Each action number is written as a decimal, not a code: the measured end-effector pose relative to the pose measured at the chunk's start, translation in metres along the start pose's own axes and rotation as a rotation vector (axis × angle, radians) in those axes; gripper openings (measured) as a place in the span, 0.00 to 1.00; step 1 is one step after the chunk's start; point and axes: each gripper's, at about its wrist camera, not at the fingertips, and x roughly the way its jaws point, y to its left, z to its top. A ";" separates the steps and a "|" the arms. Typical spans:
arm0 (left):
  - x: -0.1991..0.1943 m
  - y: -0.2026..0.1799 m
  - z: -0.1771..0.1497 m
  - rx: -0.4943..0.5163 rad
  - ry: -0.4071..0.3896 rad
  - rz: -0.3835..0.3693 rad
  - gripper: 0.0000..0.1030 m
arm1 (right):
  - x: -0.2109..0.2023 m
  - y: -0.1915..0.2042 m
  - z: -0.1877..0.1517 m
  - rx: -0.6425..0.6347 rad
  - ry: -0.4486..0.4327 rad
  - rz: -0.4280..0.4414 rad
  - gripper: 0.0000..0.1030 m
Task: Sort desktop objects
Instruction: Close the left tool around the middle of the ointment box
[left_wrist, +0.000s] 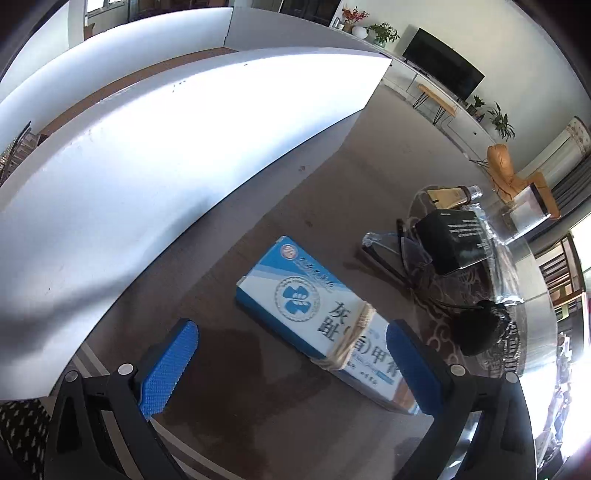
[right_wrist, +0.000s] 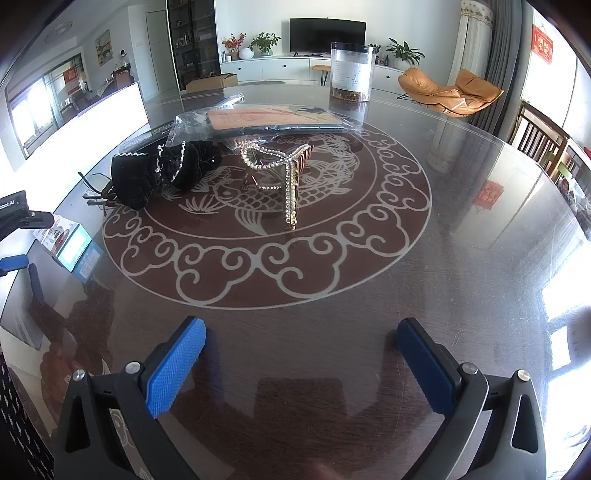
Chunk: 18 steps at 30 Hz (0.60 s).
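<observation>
**Blue-and-white box waits between the left jaws**

Blue-and-white box (left_wrist: 325, 325), bound with a band of pale twine (left_wrist: 352, 334), lies flat on the counter (left_wrist: 258, 406) just beside the big white bin (left_wrist: 166, 155), and it is the landmark for everything else. The left hand-held gripper (left_wrist: 291, 365) hovers over it, spread wide and holding nothing; one blue pad sits close to the box's near end, the other stands well clear of it. Beyond the box lie a black carton (left_wrist: 454, 240) and a black scrunchie (left_wrist: 480, 328).

The right hand-held gripper (right_wrist: 301, 363) is also wide and empty, well away from the box over bare counter. Ahead of it stand a rhinestone hair clip (right_wrist: 280, 177), the scrunchie, a bagged flat packet (right_wrist: 273, 122) and a clear canister (right_wrist: 351, 72).

The box seems the likely first pick. It lies askew to the left jaws, so turning the wrist to square the pads across its narrow sides should help. Gripping clear of the twine should keep the pads from slipping. The glossy counter may let the box slide, so close slowly.
</observation>
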 end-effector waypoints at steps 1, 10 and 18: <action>-0.002 -0.005 0.000 -0.002 -0.006 -0.008 1.00 | 0.000 0.000 0.000 0.000 0.000 0.000 1.00; 0.004 -0.035 0.002 -0.102 -0.048 0.170 1.00 | 0.000 0.000 0.000 0.000 0.000 0.000 1.00; 0.024 -0.042 0.000 -0.111 -0.028 0.256 1.00 | 0.000 0.000 0.000 0.000 0.000 0.000 1.00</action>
